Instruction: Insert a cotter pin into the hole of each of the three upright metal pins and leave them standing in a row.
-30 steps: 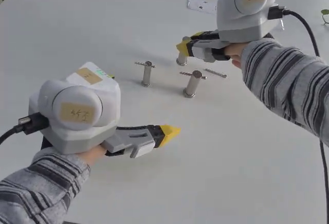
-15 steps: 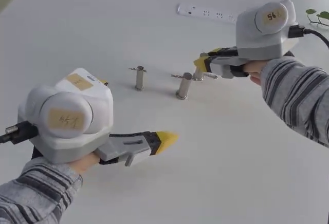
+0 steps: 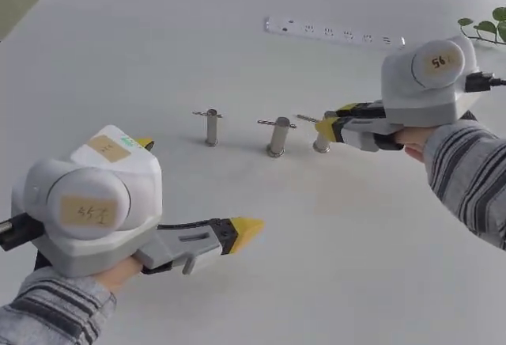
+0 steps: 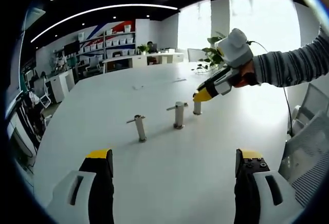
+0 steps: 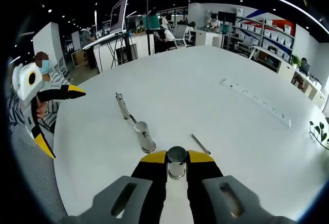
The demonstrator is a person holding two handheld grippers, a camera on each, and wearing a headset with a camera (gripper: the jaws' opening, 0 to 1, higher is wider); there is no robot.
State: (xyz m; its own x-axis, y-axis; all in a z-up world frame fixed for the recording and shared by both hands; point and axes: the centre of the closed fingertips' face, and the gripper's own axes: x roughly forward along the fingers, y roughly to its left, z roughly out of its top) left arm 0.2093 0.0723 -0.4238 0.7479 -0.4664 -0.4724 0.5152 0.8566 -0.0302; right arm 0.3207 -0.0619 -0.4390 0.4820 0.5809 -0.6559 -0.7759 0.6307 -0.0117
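Though amid office shelves [image 4: 110, 41], white table [image 3: 356, 266].

My left gripper [image 4: 174, 155], jaws wide apart — ahead, three metal pins [image 4: 178, 115] in a row, right gripper [image 4: 201, 95] at the farthest.

L hand-held gripper [image 4: 173, 155] jaws wide open, R hand-held gripper [image 3: 327, 128] clamped on pin [image 5: 176, 157]

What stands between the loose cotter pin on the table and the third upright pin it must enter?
Nothing lies between them: the cotter pin rests on the bare table just beside the third pin. The right tool is clamped around that pin; whether its jaws cover the hole cannot be told.
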